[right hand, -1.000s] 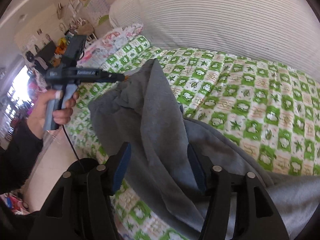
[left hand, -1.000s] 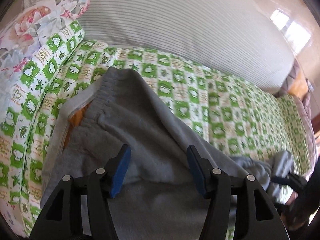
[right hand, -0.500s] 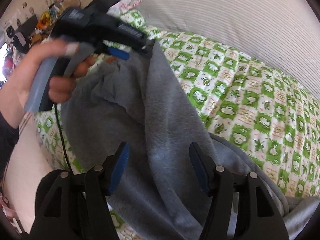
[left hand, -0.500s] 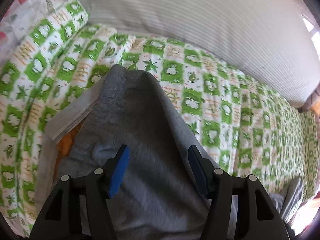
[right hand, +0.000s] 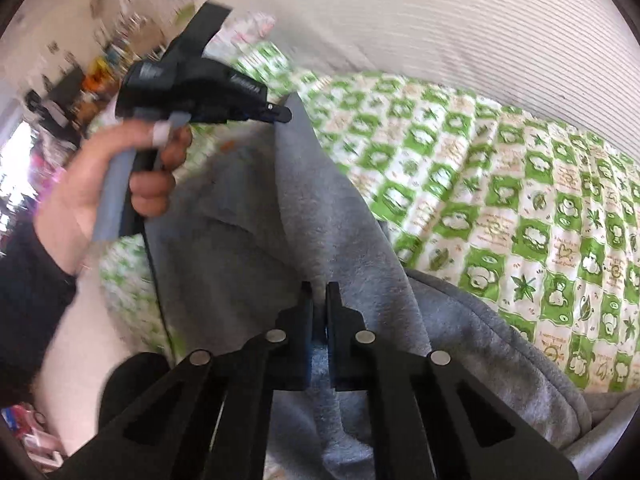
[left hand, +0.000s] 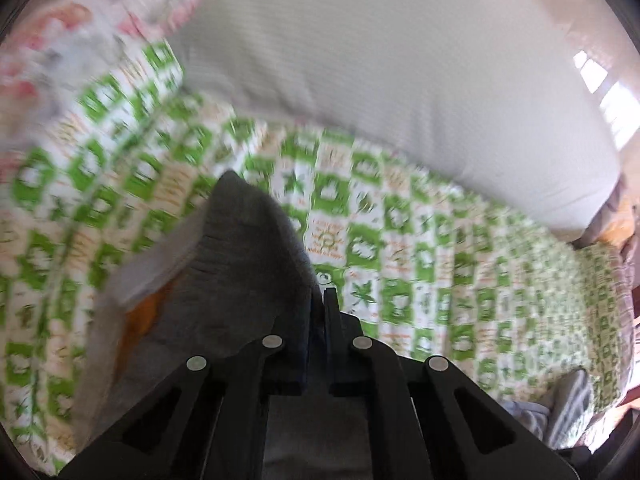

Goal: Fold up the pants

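Now a raised fold of the soft grey fleece pants (right hand: 320, 208) is pinched by the just-closed black right gripper (right hand: 318, 292), and the waistband end by the just-closed left gripper (left hand: 318, 300); both are lifted above the green-and-white checked bedsheet (left hand: 420, 248), near its edge.

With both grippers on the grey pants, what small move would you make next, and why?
Probably lift both together and carry the pinched ridge across. The left gripper and right gripper have just closed, each shut on a raised fold of the grey pants, while the rest is bunched on the green-checked bedspread.
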`<action>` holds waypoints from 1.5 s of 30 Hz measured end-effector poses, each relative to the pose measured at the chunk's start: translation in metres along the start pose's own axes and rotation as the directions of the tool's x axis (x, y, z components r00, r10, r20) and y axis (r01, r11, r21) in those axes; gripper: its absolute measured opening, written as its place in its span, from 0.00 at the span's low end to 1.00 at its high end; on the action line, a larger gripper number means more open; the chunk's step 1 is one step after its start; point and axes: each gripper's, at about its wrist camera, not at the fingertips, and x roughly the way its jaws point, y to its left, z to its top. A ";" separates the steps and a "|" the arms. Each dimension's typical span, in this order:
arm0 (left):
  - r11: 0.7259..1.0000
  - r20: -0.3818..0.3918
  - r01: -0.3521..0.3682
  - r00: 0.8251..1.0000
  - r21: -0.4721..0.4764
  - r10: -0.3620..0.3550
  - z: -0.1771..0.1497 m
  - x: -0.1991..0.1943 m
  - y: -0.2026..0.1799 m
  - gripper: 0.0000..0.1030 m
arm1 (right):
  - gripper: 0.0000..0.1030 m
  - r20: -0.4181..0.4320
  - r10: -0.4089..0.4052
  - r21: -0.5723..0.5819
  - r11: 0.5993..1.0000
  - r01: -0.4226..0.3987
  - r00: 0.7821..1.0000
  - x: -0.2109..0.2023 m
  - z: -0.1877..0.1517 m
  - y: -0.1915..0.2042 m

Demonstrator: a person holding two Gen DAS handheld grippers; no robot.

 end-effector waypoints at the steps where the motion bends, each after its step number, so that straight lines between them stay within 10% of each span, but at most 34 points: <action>1: 1.000 0.028 0.013 1.000 0.001 -0.013 -0.003 -0.016 0.002 0.03 | 0.06 0.013 0.026 -0.007 1.000 -0.025 1.000 -0.007 0.000 0.001; 12: 0.990 0.133 0.113 0.986 -0.085 -0.101 -0.063 -0.090 0.035 0.03 | 0.06 -0.015 0.174 -0.232 0.957 -0.172 0.985 -0.044 -0.034 0.042; 16: 0.995 0.047 0.064 0.997 -0.078 -0.061 -0.057 -0.063 0.016 0.57 | 0.06 -0.058 0.152 -0.245 0.956 -0.161 0.987 -0.039 -0.047 0.049; 19: 0.998 0.049 -0.022 0.998 -0.054 0.024 -0.051 -0.046 -0.003 0.69 | 0.06 -0.044 0.146 -0.238 0.959 -0.153 0.988 -0.040 -0.048 0.050; 22: 0.992 0.003 -0.090 0.996 -0.083 0.091 -0.044 -0.019 -0.003 0.65 | 0.06 -0.036 0.149 -0.225 0.962 -0.153 0.988 -0.042 -0.048 0.048; 25: 0.990 -0.023 -0.008 1.000 -0.141 0.005 -0.048 -0.009 0.014 0.01 | 0.06 -0.036 0.145 -0.228 0.962 -0.150 0.989 -0.046 -0.050 0.049; 33: 0.979 0.184 0.079 0.982 -0.189 -0.044 -0.089 -0.087 0.040 0.03 | 0.06 -0.042 0.149 -0.263 0.952 -0.155 0.988 -0.051 -0.055 0.054; 39: 0.944 0.114 0.092 0.992 -0.317 -0.058 -0.138 -0.066 0.086 0.05 | 0.06 -0.117 0.128 -0.226 0.962 -0.152 0.985 -0.018 -0.062 0.051; 45: 0.913 0.073 0.099 0.994 -0.395 -0.076 -0.173 -0.059 0.117 0.38 | 0.10 -0.223 0.027 -0.195 0.978 -0.072 0.975 0.018 -0.071 0.041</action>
